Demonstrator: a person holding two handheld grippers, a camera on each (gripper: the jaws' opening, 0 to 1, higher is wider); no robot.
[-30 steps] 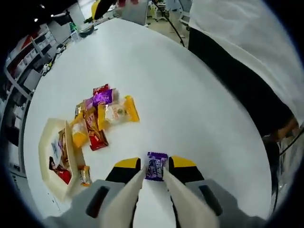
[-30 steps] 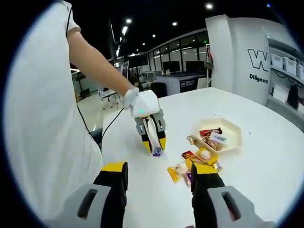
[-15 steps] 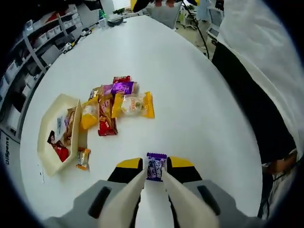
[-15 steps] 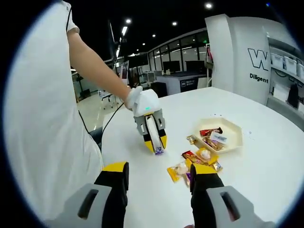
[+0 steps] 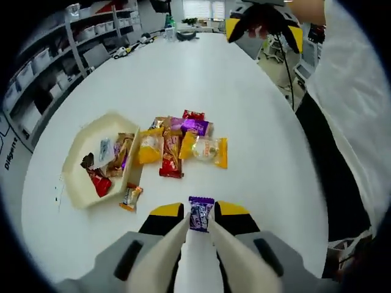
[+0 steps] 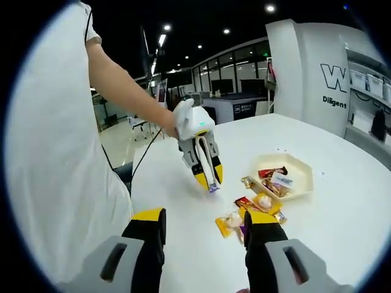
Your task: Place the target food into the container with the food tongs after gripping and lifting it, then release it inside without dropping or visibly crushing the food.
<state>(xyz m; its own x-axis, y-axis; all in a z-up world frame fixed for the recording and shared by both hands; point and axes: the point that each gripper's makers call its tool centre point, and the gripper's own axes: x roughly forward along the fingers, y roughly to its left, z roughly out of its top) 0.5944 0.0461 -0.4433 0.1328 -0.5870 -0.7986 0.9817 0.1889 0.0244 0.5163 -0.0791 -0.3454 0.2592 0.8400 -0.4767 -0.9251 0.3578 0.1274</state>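
Left gripper view: the purple candy is clamped between the jaws of the left gripper, and against the earlier frames the tray and snack pile are now seen closer and more centred, so the carry toward the tray is judged under way, release not yet done. Right gripper view adds height: the left gripper is now seen lifted off the table, tilted toward the tray, while the right gripper is held idle, jaws wide apart.

One cream hexagonal tray on one white table. Roughly four wrapped snacks inside, though overlap blurs the tally. About seven loose packets beside the tray, plus one purple candy pinched between tongs.
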